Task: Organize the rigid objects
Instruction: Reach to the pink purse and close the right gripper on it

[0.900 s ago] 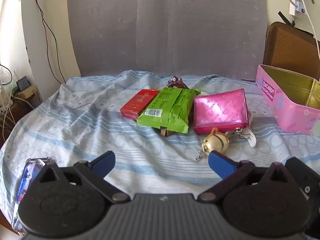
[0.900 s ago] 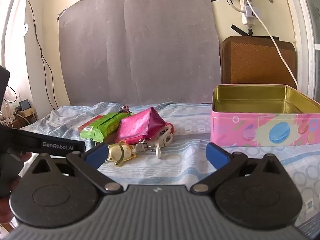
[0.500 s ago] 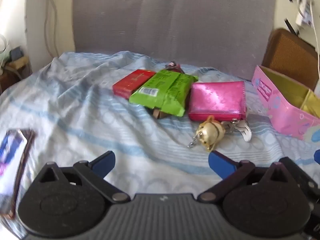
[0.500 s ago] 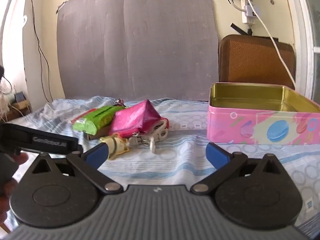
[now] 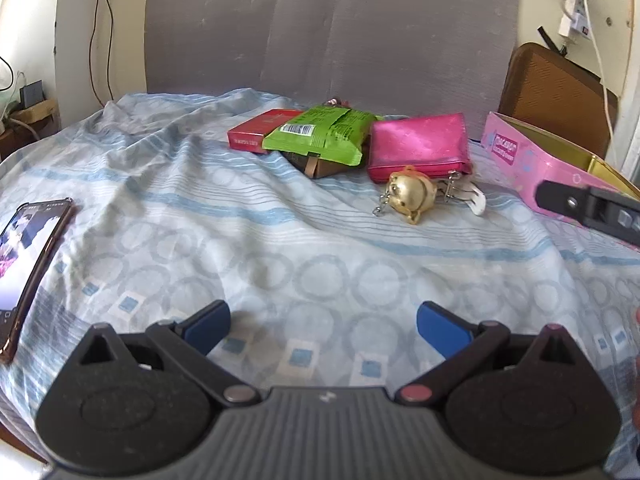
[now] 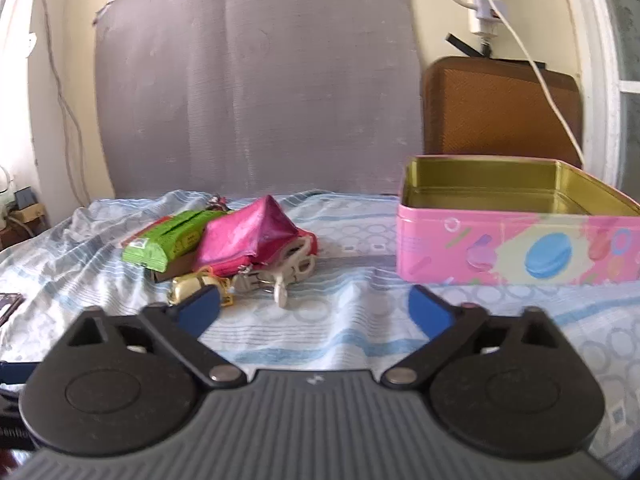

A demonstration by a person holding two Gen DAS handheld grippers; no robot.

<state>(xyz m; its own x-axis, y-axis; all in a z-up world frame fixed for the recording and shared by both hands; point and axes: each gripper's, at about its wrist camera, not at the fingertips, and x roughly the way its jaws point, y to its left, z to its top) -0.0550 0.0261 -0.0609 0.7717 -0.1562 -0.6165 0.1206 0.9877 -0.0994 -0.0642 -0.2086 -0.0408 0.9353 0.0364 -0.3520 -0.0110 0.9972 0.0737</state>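
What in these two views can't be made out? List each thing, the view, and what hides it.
- Brown box, left wrist view: mostly covered by the green packet; no label shows.
- Pink tin floor, right wrist view: hidden by its own front wall.
- Phone, left wrist view: cut off by the picture's left edge.
- Small dark item behind the packet: too little shows to name it.
- Gold charm, right wrist view: partly behind a fingertip, blurred.

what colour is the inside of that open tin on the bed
Gold inside the tin, pink outside with macaron pictures; the right wrist view shows it best.

Left tool (image 5: 322, 330) drawn back from gold charm (image 5: 412, 196); phone (image 5: 28, 264) nearer.
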